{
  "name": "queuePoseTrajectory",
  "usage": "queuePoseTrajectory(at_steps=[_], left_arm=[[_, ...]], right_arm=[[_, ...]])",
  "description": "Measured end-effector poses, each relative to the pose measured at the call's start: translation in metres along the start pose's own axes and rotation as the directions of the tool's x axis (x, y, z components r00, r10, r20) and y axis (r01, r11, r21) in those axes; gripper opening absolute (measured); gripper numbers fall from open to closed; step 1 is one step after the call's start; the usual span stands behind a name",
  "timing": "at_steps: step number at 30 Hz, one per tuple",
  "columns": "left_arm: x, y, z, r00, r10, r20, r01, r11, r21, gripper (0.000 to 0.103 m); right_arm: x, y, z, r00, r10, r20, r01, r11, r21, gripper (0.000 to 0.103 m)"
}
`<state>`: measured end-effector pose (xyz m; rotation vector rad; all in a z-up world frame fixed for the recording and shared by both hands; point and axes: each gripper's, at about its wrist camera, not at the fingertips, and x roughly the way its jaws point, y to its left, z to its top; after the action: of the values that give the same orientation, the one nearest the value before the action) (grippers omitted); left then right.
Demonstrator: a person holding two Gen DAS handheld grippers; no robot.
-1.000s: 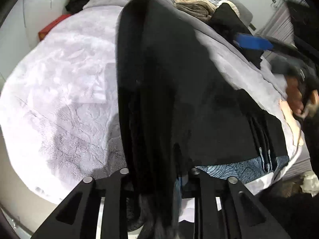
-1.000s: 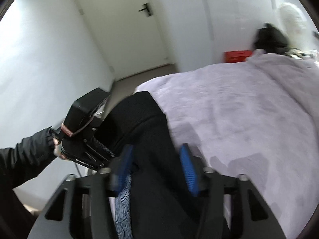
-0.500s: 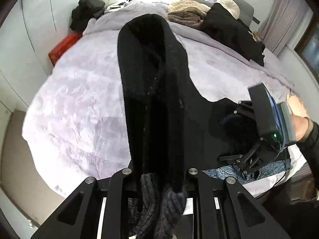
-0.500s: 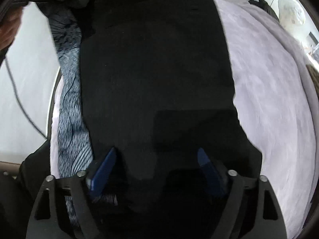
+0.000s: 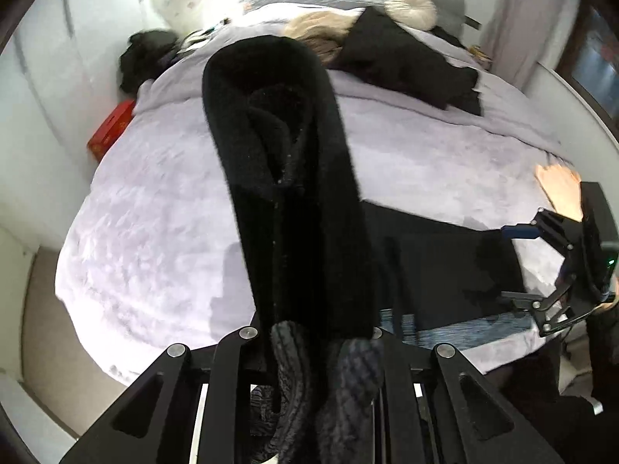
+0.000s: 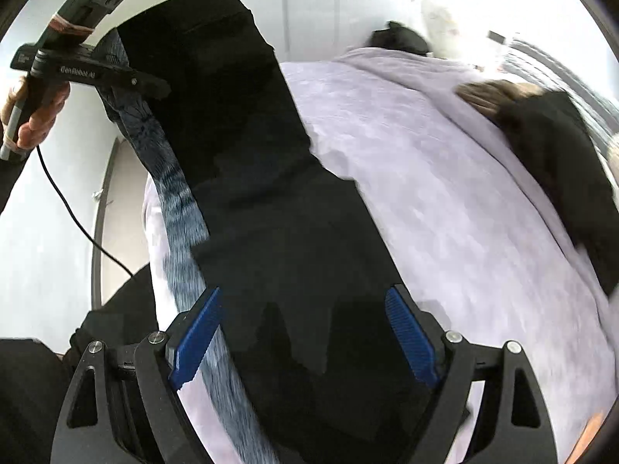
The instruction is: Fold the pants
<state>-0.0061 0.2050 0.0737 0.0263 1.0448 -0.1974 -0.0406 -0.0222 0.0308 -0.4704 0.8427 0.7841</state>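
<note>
The black pants [image 5: 286,193] hang from my left gripper [image 5: 309,342], which is shut on their knitted waistband and lifts it above the lilac bed [image 5: 154,208]. The rest of the pants [image 6: 286,232] lies flat on the bed near its front edge, with a blue patterned lining strip [image 6: 182,208] along one side. My right gripper [image 6: 305,328] is open, its blue pads [image 6: 410,336] spread on either side of the flat black cloth. It also shows in the left wrist view [image 5: 557,270] at the right. The left gripper shows in the right wrist view [image 6: 89,73], up high.
A black garment [image 5: 410,62], a beige garment [image 5: 317,27] and a round cushion [image 5: 410,7] lie at the head of the bed. A dark pile [image 5: 143,54] and a red box [image 5: 112,127] are at the left side. White wardrobe doors [image 6: 340,4] stand behind.
My left gripper has lifted the waistband higher. My right gripper has opened wider and lowered over the flat part of the pants.
</note>
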Motion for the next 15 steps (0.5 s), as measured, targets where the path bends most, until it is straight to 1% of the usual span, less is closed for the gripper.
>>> queuePoseTrajectory(at_steps=[1, 4, 5, 6, 7, 9, 11, 13, 15], left_arm=[[-0.003, -0.014, 0.001, 1.0, -0.003, 0.002, 0.003, 1.0, 0.023, 0.02], [-0.009, -0.06, 0.007, 1.0, -0.011, 0.007, 0.011, 0.996, 0.084, 0.02], [-0.01, -0.078, 0.007, 1.0, -0.018, 0.007, 0.018, 0.994, 0.109, 0.02], [-0.01, -0.091, 0.009, 1.0, -0.024, 0.005, 0.023, 0.991, 0.128, 0.02], [-0.01, -0.113, 0.008, 0.999, -0.037, 0.0, 0.037, 0.986, 0.163, 0.02], [-0.008, -0.148, 0.007, 0.998, -0.053, -0.017, 0.055, 0.975, 0.213, 0.02], [0.0, -0.186, 0.003, 0.997, -0.07, -0.042, 0.079, 0.957, 0.278, 0.02], [0.011, -0.212, -0.001, 0.994, -0.083, -0.066, 0.1, 0.943, 0.317, 0.02], [0.033, -0.236, -0.008, 0.99, -0.091, -0.109, 0.123, 0.931, 0.343, 0.02]], right_arm=[[-0.01, -0.001, -0.012, 1.0, -0.009, 0.012, 0.009, 1.0, 0.02, 0.088], [-0.019, -0.008, -0.03, 0.999, -0.034, 0.038, 0.031, 0.996, 0.08, 0.088], [-0.021, -0.012, -0.037, 0.998, -0.041, 0.047, 0.036, 0.994, 0.101, 0.088], [-0.015, -0.017, -0.039, 0.997, -0.046, 0.054, 0.039, 0.992, 0.119, 0.088], [-0.016, -0.021, -0.048, 0.997, -0.049, 0.063, 0.04, 0.989, 0.139, 0.088], [-0.031, -0.034, -0.065, 0.995, -0.053, 0.088, 0.035, 0.98, 0.198, 0.088], [-0.039, -0.043, -0.079, 0.993, -0.052, 0.103, 0.025, 0.968, 0.249, 0.088], [-0.041, -0.044, -0.088, 0.992, -0.055, 0.114, 0.021, 0.96, 0.28, 0.088], [-0.041, -0.048, -0.1, 0.991, -0.065, 0.116, 0.026, 0.951, 0.309, 0.088]])
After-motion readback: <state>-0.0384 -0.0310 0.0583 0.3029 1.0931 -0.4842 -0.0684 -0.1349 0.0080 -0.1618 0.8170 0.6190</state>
